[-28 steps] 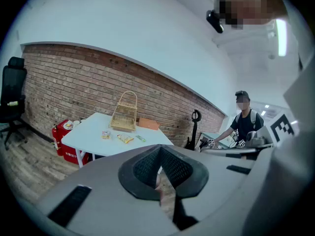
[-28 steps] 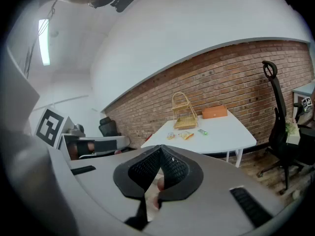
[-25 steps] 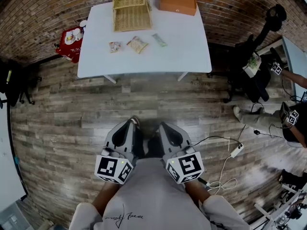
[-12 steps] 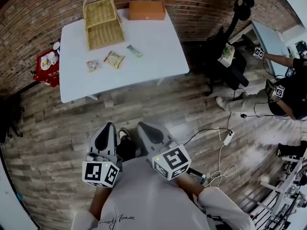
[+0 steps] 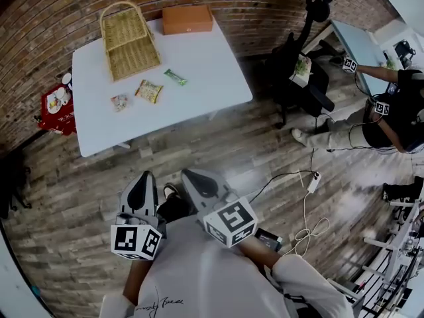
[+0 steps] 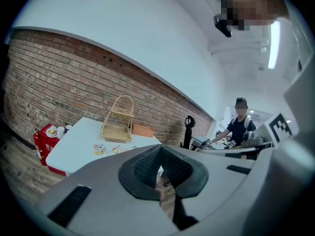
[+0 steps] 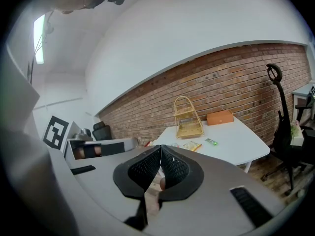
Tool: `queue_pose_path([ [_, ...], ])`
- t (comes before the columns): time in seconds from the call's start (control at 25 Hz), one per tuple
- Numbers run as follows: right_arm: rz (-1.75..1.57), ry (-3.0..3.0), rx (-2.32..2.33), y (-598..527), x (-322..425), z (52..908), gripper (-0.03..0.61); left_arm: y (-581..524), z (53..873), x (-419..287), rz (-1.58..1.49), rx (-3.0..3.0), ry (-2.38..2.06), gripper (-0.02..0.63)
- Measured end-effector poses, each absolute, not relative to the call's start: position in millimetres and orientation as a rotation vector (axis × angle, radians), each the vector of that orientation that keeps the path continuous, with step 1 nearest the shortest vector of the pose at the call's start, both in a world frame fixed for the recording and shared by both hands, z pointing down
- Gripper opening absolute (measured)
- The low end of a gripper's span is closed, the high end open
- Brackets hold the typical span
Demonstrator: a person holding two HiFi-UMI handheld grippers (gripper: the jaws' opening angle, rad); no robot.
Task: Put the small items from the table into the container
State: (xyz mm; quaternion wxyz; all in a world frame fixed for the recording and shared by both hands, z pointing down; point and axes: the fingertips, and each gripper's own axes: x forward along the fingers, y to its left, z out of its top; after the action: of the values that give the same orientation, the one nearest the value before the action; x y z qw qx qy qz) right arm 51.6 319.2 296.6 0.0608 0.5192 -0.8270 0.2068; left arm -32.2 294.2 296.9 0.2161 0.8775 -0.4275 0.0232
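drifting to the upper left of the head view since a second ago, three snack packets lie on the white table just below the wicker basket; nothing is packed, the approach unfinished. left gripper and right gripper, jaws pressed together and empty, hover low centre. plank floor between is open; office chair and cable crowd the right.

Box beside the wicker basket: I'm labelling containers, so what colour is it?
Orange-brown rectangular box, clearest in the head view.
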Motion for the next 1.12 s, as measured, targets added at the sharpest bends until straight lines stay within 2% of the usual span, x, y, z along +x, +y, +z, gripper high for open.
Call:
queue_pose_path([
  [1.12,0.582,-2.506,1.614,303.7,3.3,295.5,0.021,278.2,294.0,-67.9,0.043,2.49,-1.114,0.006],
])
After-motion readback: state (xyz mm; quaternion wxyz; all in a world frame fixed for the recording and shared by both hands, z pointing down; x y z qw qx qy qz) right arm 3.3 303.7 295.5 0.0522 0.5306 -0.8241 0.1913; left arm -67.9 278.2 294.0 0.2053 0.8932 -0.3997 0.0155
